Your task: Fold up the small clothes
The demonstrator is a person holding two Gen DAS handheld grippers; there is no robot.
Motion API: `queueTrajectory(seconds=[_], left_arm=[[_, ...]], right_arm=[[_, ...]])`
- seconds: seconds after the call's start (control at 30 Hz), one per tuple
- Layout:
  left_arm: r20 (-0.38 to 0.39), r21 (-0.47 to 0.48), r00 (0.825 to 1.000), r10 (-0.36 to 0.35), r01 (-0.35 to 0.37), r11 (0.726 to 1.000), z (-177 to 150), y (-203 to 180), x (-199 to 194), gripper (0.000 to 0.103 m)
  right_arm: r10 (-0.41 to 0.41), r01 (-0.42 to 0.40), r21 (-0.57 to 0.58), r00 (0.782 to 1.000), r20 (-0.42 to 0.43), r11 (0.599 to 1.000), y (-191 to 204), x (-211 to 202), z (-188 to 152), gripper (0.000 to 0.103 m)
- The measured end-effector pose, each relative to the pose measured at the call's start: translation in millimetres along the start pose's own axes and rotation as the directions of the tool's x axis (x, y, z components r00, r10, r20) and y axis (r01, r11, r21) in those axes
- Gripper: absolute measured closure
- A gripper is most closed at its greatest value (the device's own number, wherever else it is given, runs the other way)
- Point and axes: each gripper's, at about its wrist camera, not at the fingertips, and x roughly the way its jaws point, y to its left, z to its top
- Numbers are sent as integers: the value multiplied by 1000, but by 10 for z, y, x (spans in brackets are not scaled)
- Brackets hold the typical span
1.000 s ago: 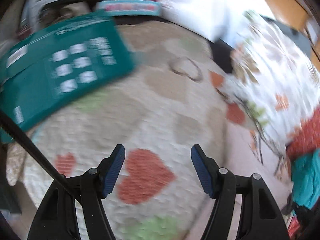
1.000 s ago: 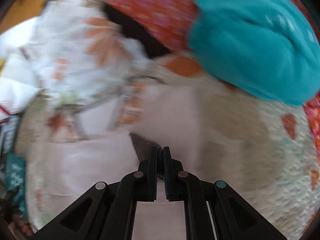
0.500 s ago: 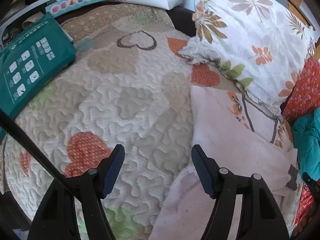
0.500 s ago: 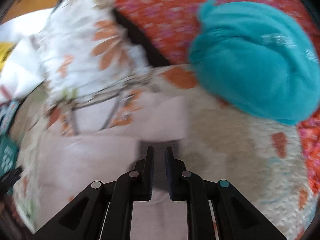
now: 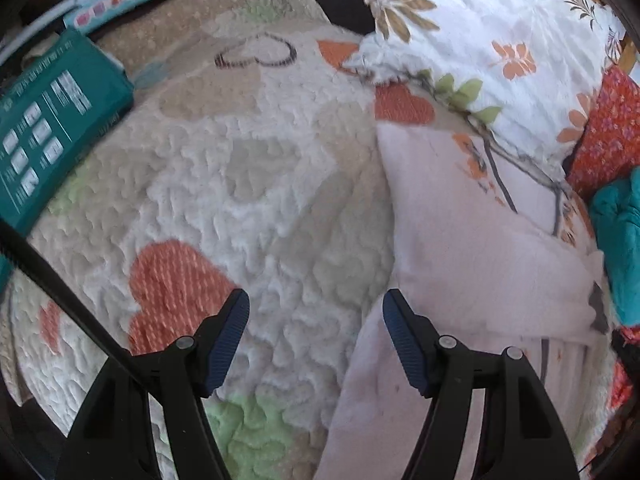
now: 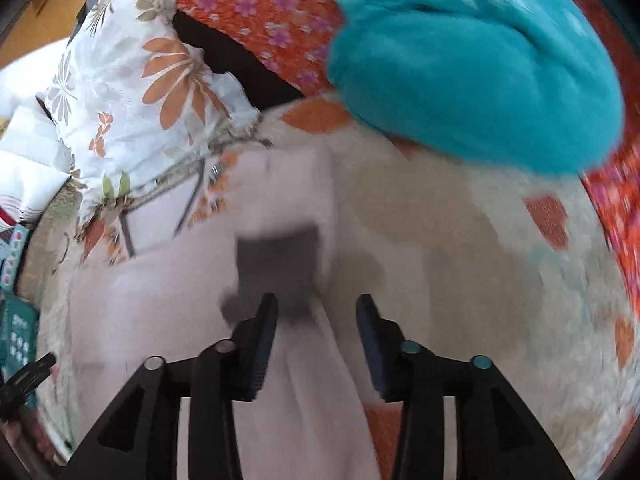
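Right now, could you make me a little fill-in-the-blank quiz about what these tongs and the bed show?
1. Both tongs, the left tongs and right tongs, stand ____.
2. The pale pink garment lies on a quilt patterned with ____.
3. The bundle beyond the right tongs is coloured ____.

Missing words: open; hearts; teal

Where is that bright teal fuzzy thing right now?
In the right wrist view the teal fleece bundle fills the upper right, lying against the red floral cushion, beyond the pale pink garment; the left wrist view shows it at the far right edge.
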Motion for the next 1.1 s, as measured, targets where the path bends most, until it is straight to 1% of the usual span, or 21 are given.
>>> queueTrajectory(seconds=[0.1,0.17,0.2,0.23,0.27,0.3,0.33,0.37,0.4,0.47,0.53,0.57,0.67,0.73,0.8,0.83,0.9,0.93,1.0,1.03,1.1], left_arm=[[-59,9,996,-63,64,998,-137,27,59,35],[-103,5,986,-131,132,991,-262,31,110,35],[-127,-7,976,-177,178,984,-355,34,140,35],[-118,-9,972,-202,202,979,-443,32,122,35],[-90,11,975,-202,203,979,-525,12,69,35],[-92,38,972,-216,220,975,-617,-17,26,35],[-96,50,966,-240,245,968,-685,-20,-12,35],[-94,53,959,-266,271,961,-777,-5,-65,35],[-96,51,955,-282,288,956,-836,6,-94,35],[-104,18,937,-333,336,942,-986,67,-171,35],[-110,-8,925,-363,364,931,-1105,96,-233,35],[-112,-18,922,-371,372,928,-1187,113,-269,35],[-103,-31,919,-380,379,925,-1477,136,-381,35],[-103,-52,911,-400,397,916,-1683,149,-425,36],[-110,-66,904,-414,409,910,-1853,142,-450,37],[-109,-69,903,-417,411,909,-1941,142,-477,37],[-95,-55,910,-404,401,915,-2057,117,-528,37],[-100,-56,907,-409,406,912,-2106,109,-537,37],[-139,-97,887,-441,431,897,-2189,125,-472,37],[-134,-105,888,-439,428,898,-2229,139,-468,37],[-116,-85,901,-419,411,908,-2279,118,-506,37]], right_arm=[[42,-37,83,997,-67,996,-327,-87,-395,54],[92,-69,191,989,-118,979,-586,-67,-701,54],[105,-75,223,986,-126,972,-635,-26,-760,54],[159,-124,273,981,-107,954,-722,-47,-919,54],[192,-162,292,978,-77,943,-735,-88,-999,54],[217,-185,301,973,-75,935,-731,-105,-1047,53],[267,-230,318,961,-77,920,-725,-128,-1124,53],[328,-284,343,942,-77,895,-715,-141,-1224,53],[360,-311,355,930,-80,882,-696,-144,-1299,53],[395,-348,346,915,-74,871,-631,-194,-1462,53],[426,-379,338,902,-74,861,-581,-237,-1598,53],[456,-406,344,887,-77,847,-560,-256,-1699,53],[486,-436,342,871,-73,832,-512,-318,-1861,53],[515,-459,357,854,-77,813,-492,-314,-1910,53],[549,-484,375,831,-85,790,-467,-318,-2010,53],[557,-490,377,826,-88,786,-463,-324,-2039,53],[566,-499,370,819,-94,784,-414,-352,-2103,53],[570,-503,364,815,-100,784,-383,-364,-2130,53],[583,-513,358,804,-116,780,-342,-389,-2221,53],[583,-514,353,803,-122,782,-323,-403,-2266,53],[571,-508,331,811,-127,795,-280,-448,-2329,53]])
